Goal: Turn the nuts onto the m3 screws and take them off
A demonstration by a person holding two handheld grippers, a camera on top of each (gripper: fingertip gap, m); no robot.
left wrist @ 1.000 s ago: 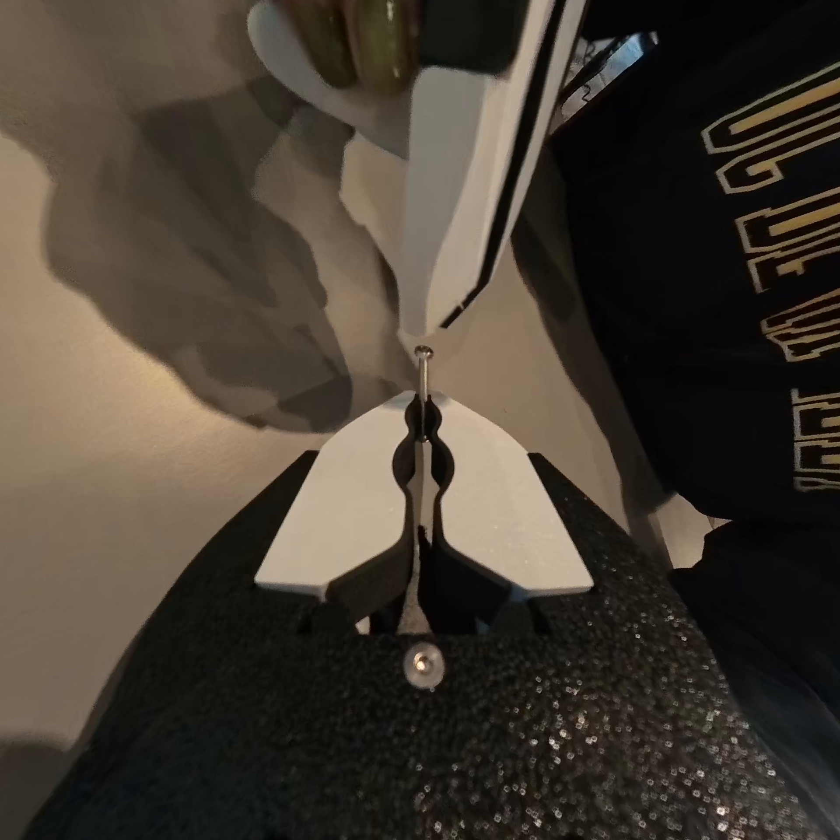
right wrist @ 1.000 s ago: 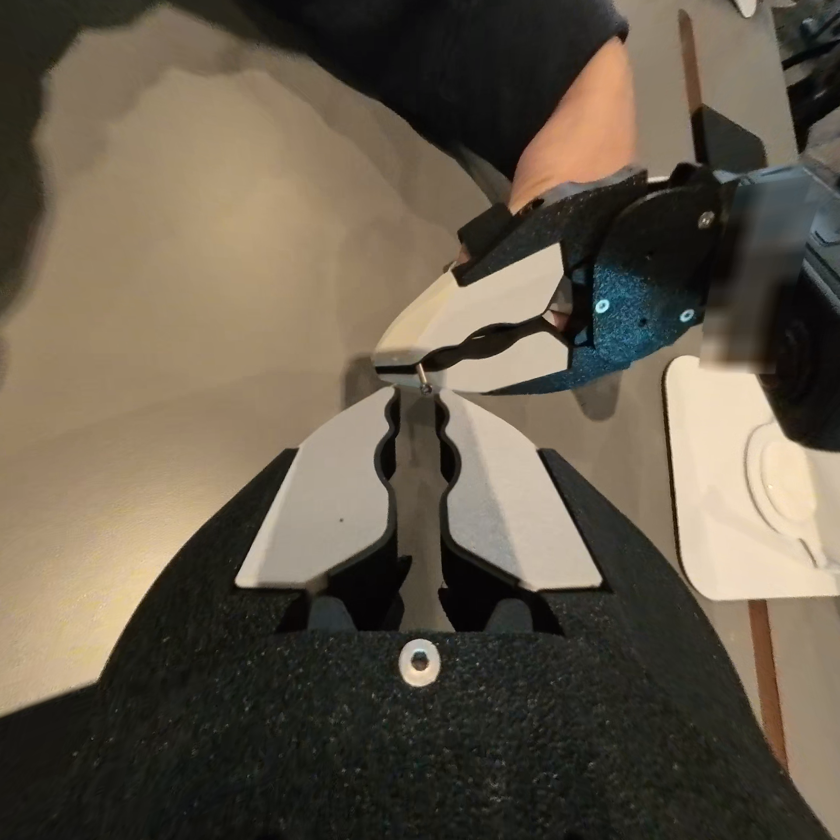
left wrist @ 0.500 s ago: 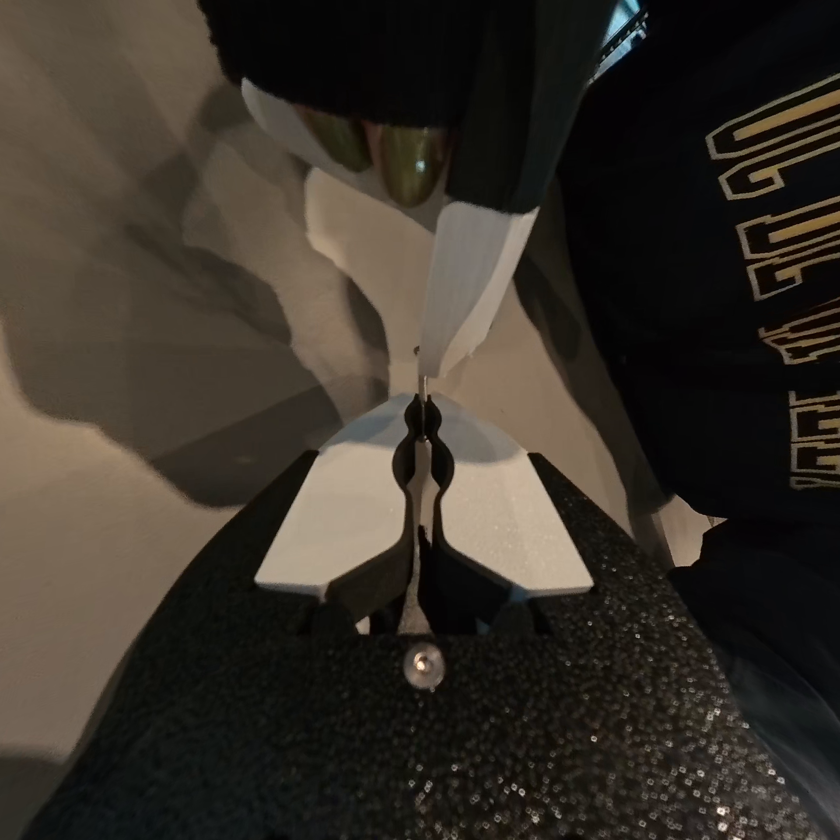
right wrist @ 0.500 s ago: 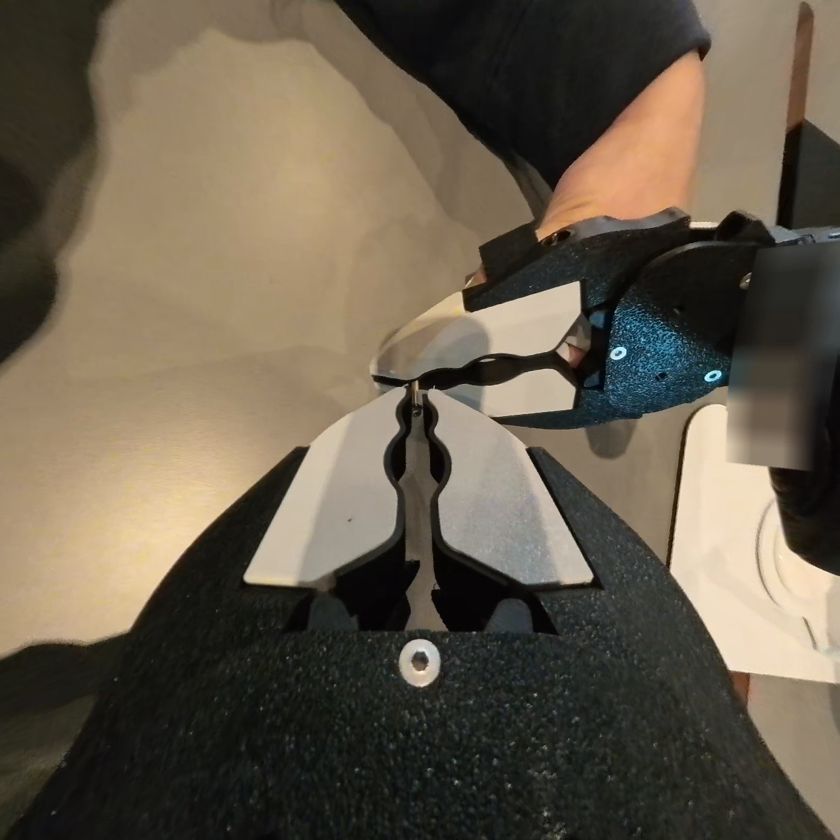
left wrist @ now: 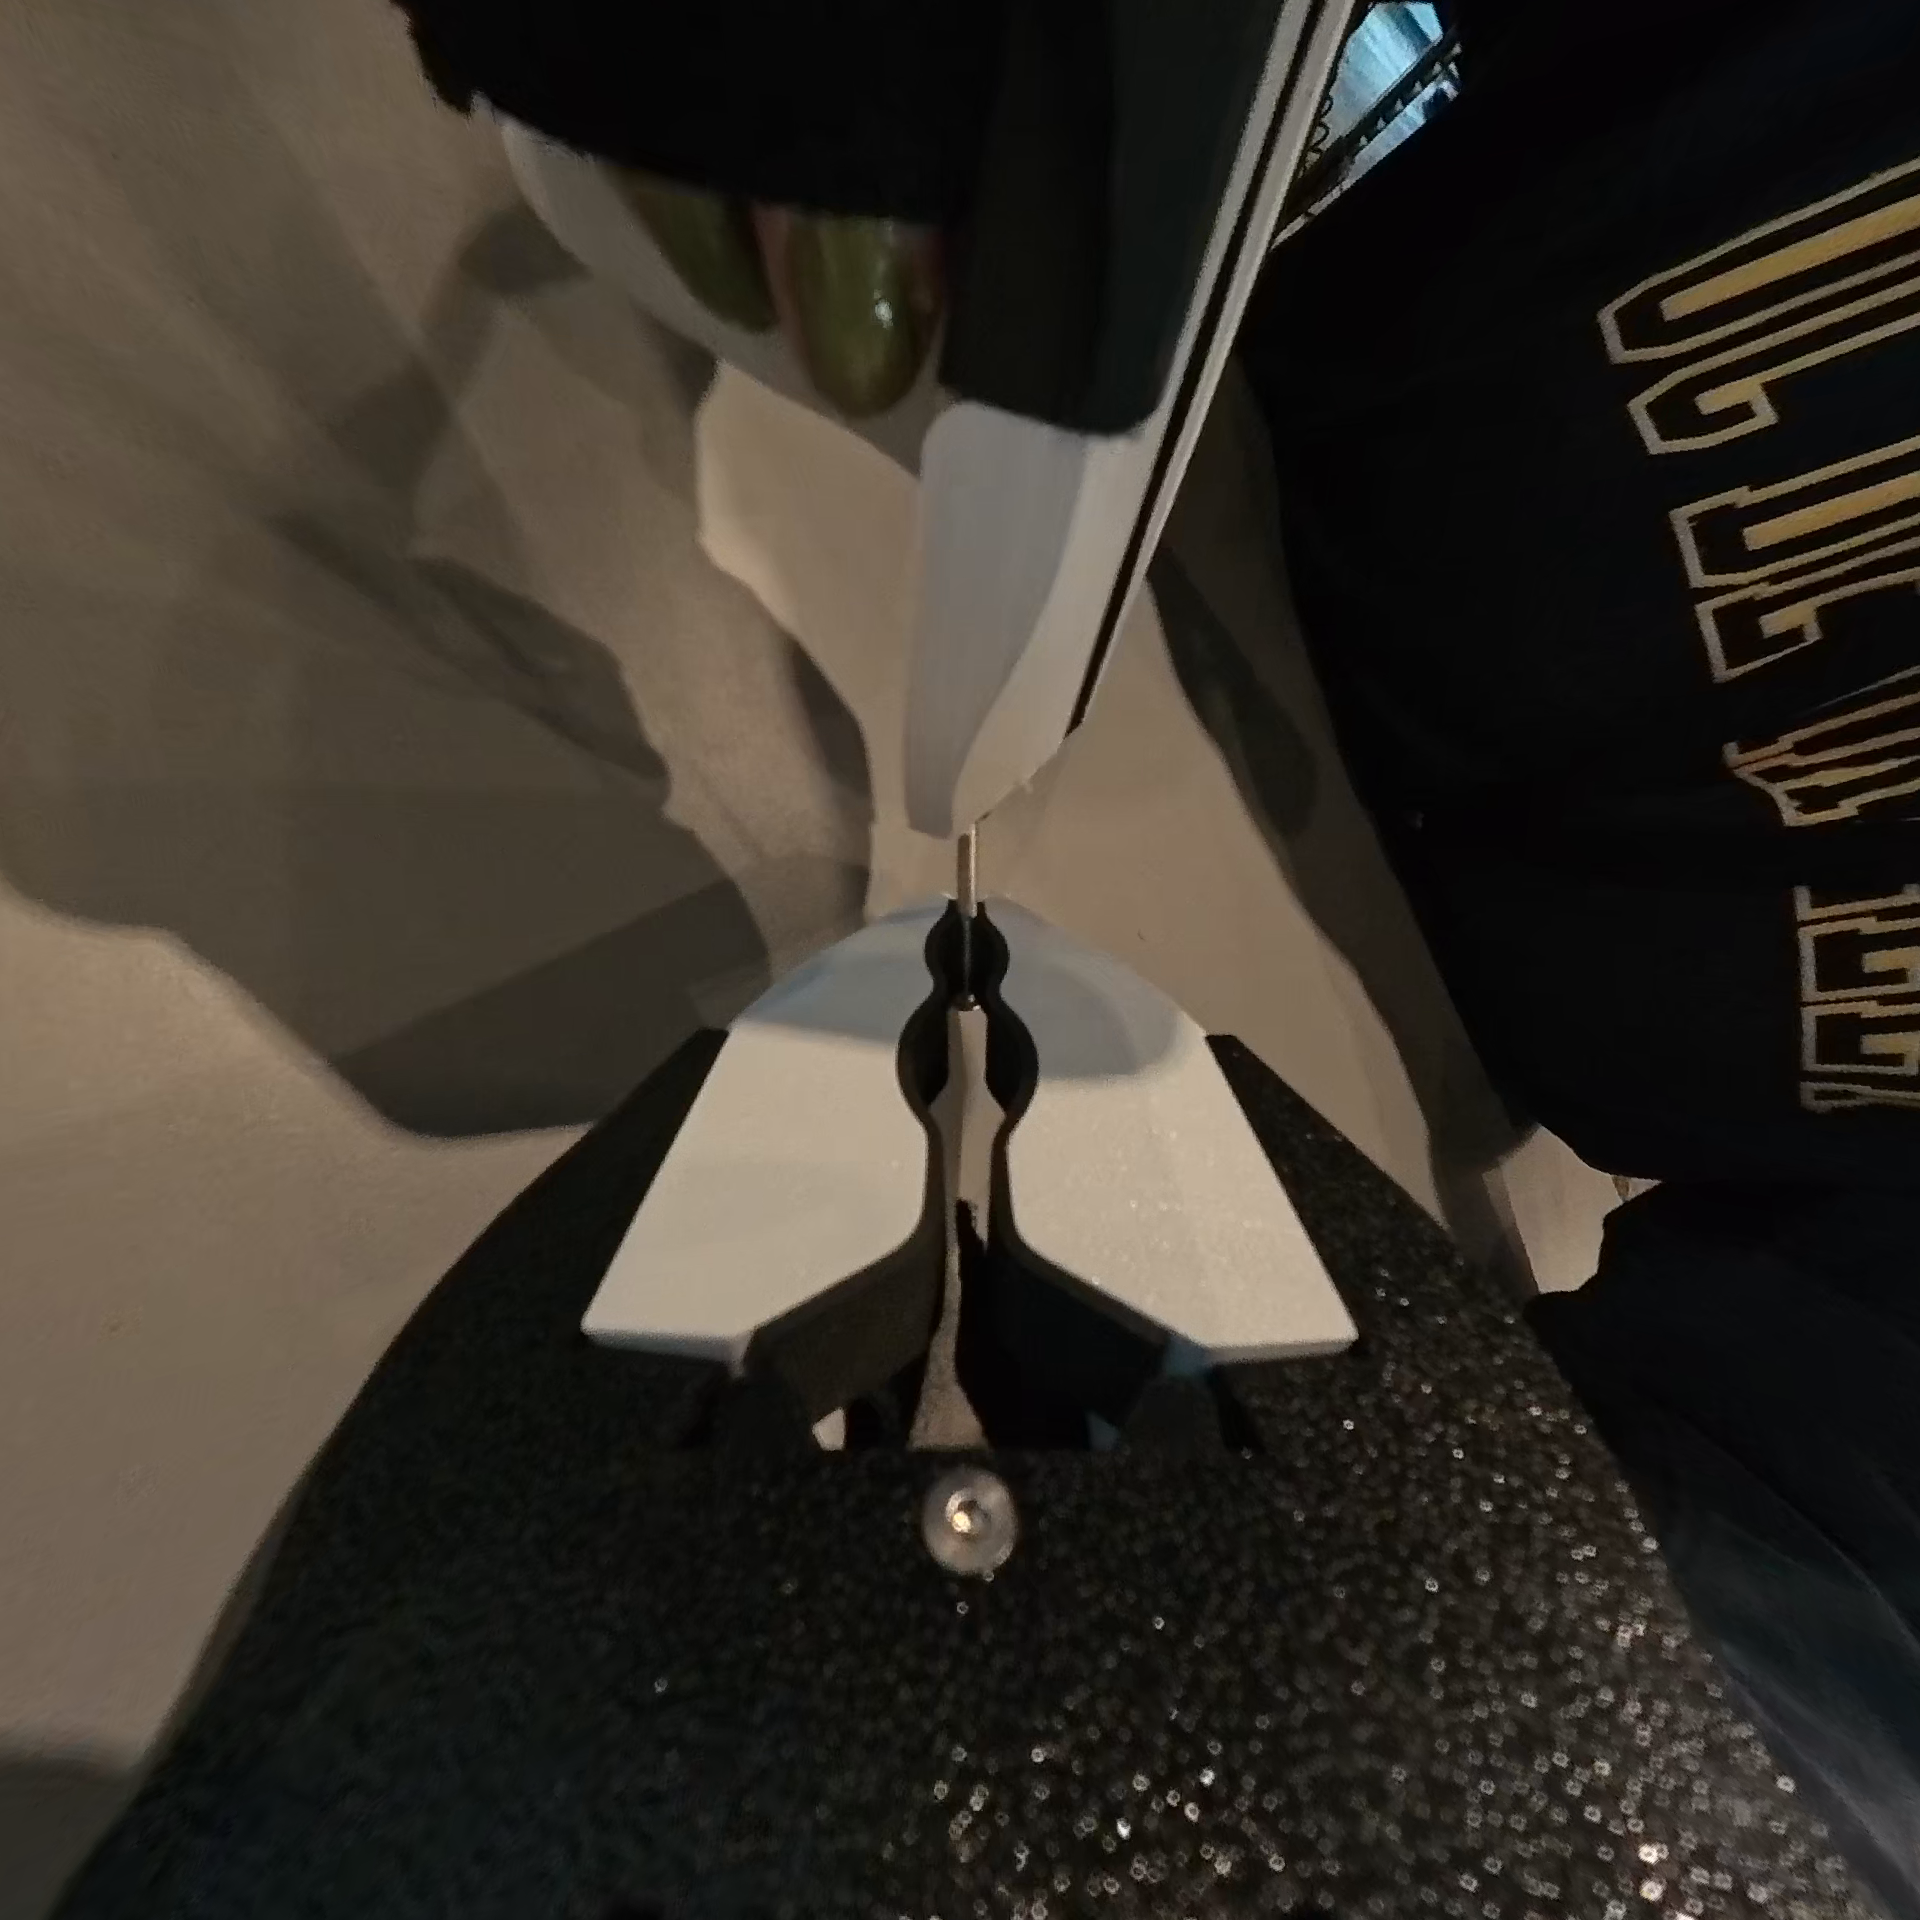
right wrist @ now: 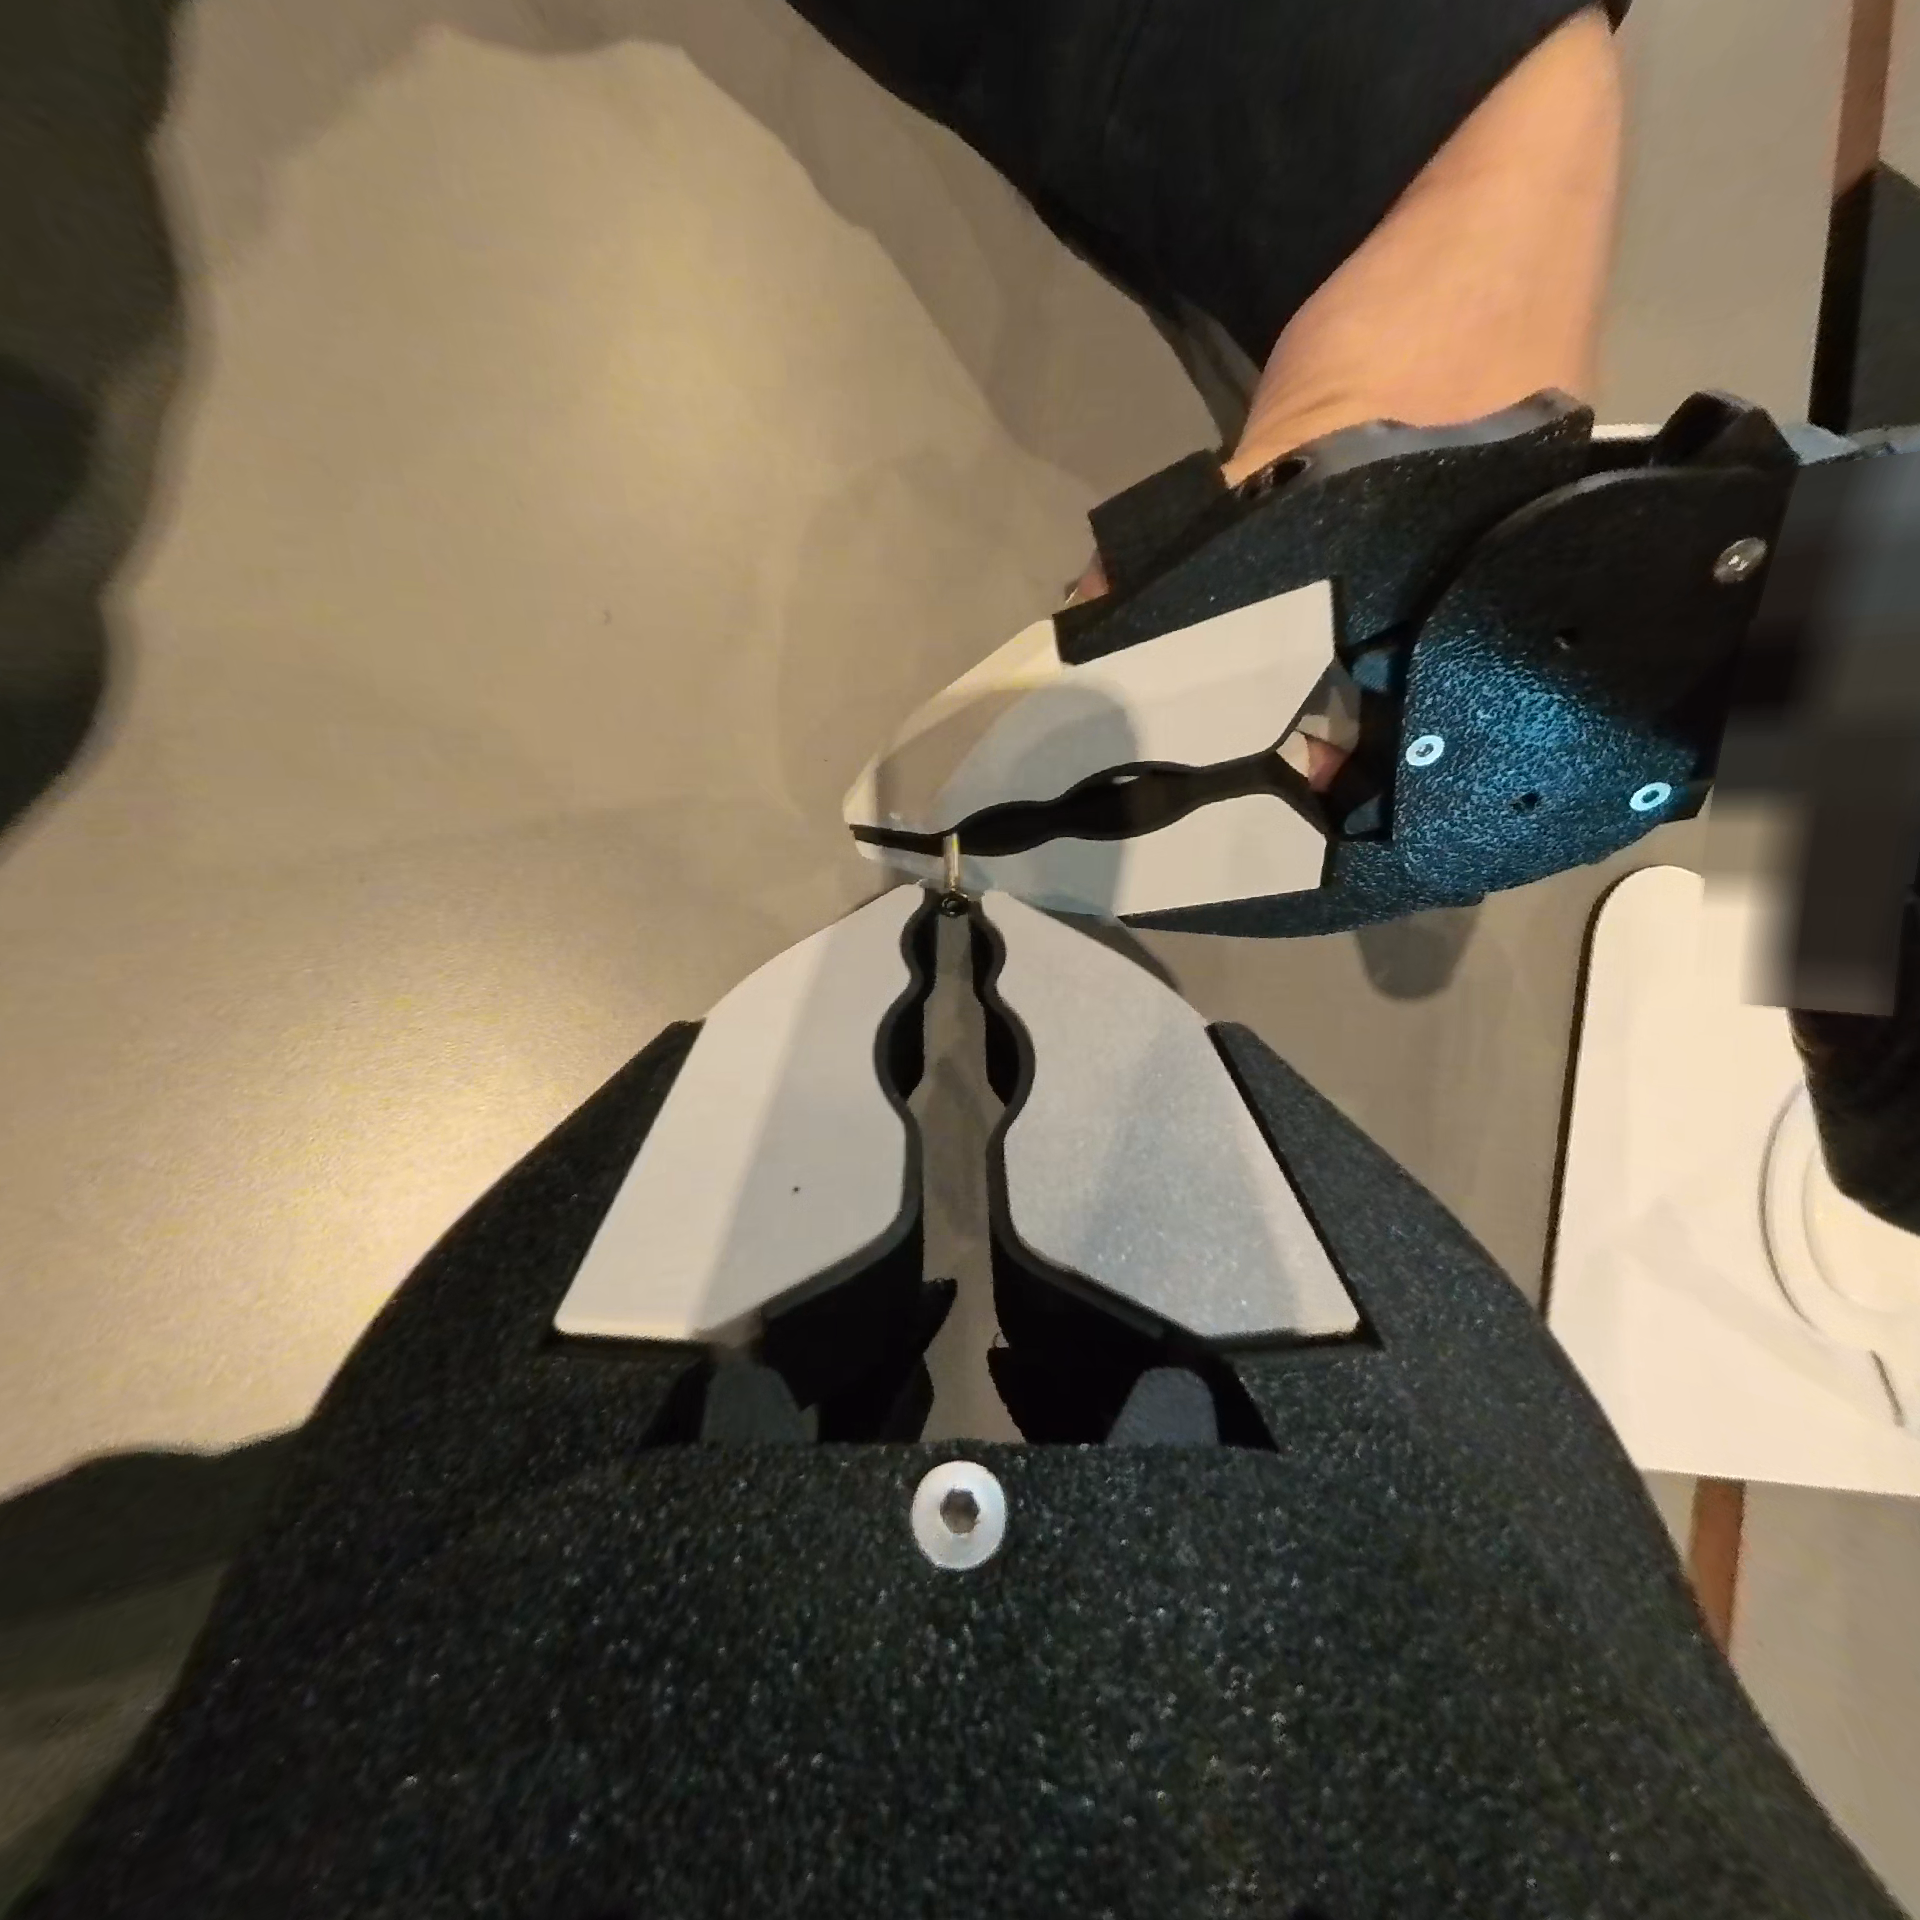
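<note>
- Left wrist view cut off most of the right gripper (left wrist: 971,821); only its white fingers showed, reaching down onto the head end of the thin silver m3 screw (left wrist: 967,871), so the head was hidden.
- Whether a nut sat on the screw was too small to tell in that view.
- The left gripper (left wrist: 967,920) was closed tight on the screw's lower shank, both white pads pressing it.
- Right wrist view showed the right gripper (right wrist: 951,902) narrowed onto a tiny dark nut (right wrist: 950,907) at the screw's tip; the pad contact was hard to make out.
- A white tray (right wrist: 1714,1195) on the beige table (right wrist: 468,623) ran off the right edge.
- Compared with 1 second earlier, the right gripper's fingers had closed from a wider gap and moved onto the screw's end.
</note>
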